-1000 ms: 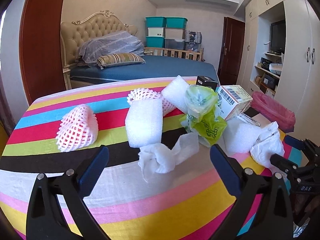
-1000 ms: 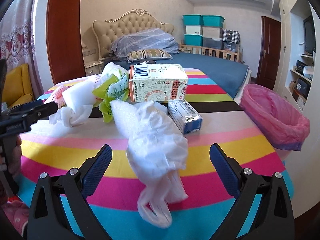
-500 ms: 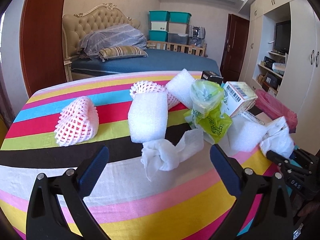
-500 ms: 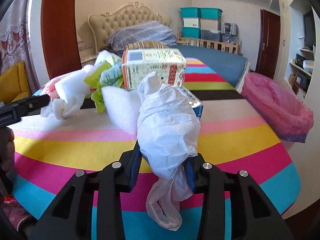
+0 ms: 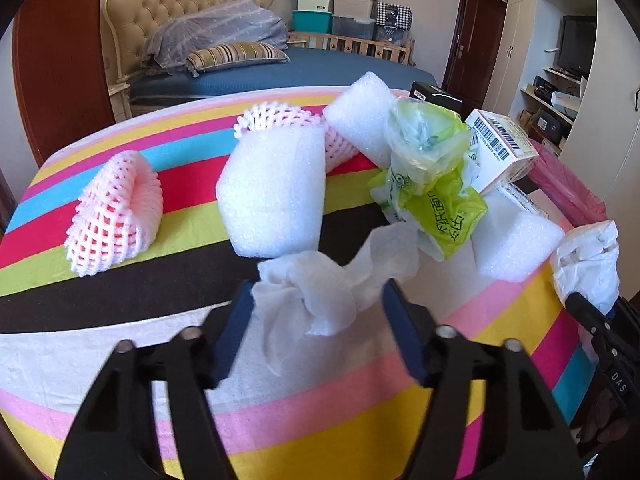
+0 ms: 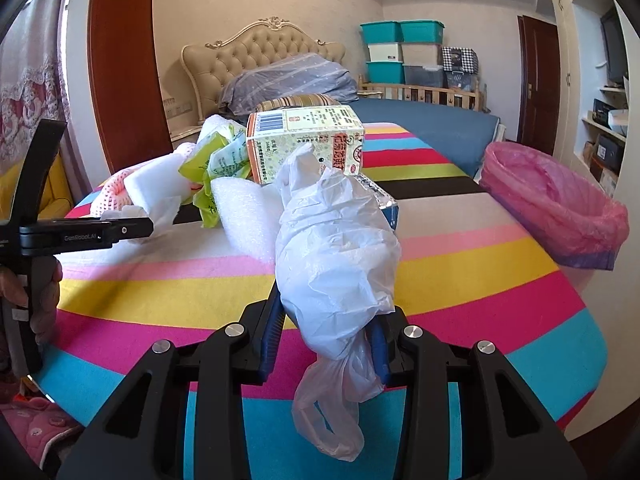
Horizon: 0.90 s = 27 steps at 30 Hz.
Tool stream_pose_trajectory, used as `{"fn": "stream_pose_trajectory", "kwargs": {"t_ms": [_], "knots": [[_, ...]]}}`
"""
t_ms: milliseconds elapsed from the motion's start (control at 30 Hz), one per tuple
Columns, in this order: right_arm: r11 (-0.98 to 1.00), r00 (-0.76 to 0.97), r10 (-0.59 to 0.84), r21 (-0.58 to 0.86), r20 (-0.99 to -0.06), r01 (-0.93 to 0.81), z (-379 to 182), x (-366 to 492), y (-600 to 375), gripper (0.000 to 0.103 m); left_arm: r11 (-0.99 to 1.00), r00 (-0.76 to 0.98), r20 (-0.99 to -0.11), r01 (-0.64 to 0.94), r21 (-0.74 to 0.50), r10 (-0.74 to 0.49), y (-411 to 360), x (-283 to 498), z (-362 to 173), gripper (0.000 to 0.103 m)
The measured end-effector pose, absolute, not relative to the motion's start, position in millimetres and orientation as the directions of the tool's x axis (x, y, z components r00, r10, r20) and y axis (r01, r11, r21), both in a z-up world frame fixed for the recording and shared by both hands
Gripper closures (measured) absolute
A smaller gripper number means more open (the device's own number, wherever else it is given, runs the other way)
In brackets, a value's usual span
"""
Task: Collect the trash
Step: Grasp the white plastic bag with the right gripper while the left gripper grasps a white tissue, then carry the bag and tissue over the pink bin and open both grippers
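A crumpled white tissue (image 5: 320,292) lies on the striped tablecloth (image 5: 120,360) between the fingers of my left gripper (image 5: 318,320). Its jaws are closing, with the blue pads just at the tissue's sides and the tissue not squeezed. My right gripper (image 6: 326,336) is shut on a white plastic bag (image 6: 336,248), whose loose end hangs below the pads. That bag (image 5: 588,260) also shows at the right edge of the left wrist view. A bin lined with a pink bag (image 6: 560,208) stands at the table's right edge.
More trash sits behind the tissue: a white foam block (image 5: 276,192), a pink foam net (image 5: 116,212), a green plastic bag (image 5: 432,176), a printed carton (image 6: 304,144) and another foam piece (image 5: 516,244). A bed (image 6: 420,116) lies beyond the table.
My left gripper moved forward and down over the tissue and its jaws narrowed around it. The right gripper went from open to shut on the white plastic bag.
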State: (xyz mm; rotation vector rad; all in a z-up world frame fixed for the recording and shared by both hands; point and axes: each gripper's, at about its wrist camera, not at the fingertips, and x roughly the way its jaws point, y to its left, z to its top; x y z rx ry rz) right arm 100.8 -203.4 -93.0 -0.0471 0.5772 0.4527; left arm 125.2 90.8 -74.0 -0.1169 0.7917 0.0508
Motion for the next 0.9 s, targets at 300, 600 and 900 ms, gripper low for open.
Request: {"fn": "stream_pose_trajectory", "kwargs": {"t_ms": [300,600,900], "knots": [[0.895,0.742,0.414,0.087,-0.527,-0.437,-95,95,-206,0.066,0.995,0.757,-0.654,-0.059,-0.075,-0.005,83,106,-65,0.067],[0.903,0.758,0.404,0.093,-0.513,-0.419,-93,93,-215,0.066,1.0,0.813,-0.583,0.0,-0.03,-0.017,54,85,-54,0.067],[0.914,0.774,0.391,0.111,-0.498,-0.39,-90,93,-230,0.066,0.997,0.834,-0.547,0.077,-0.014,-0.072,24,80,-49,0.067]]}}
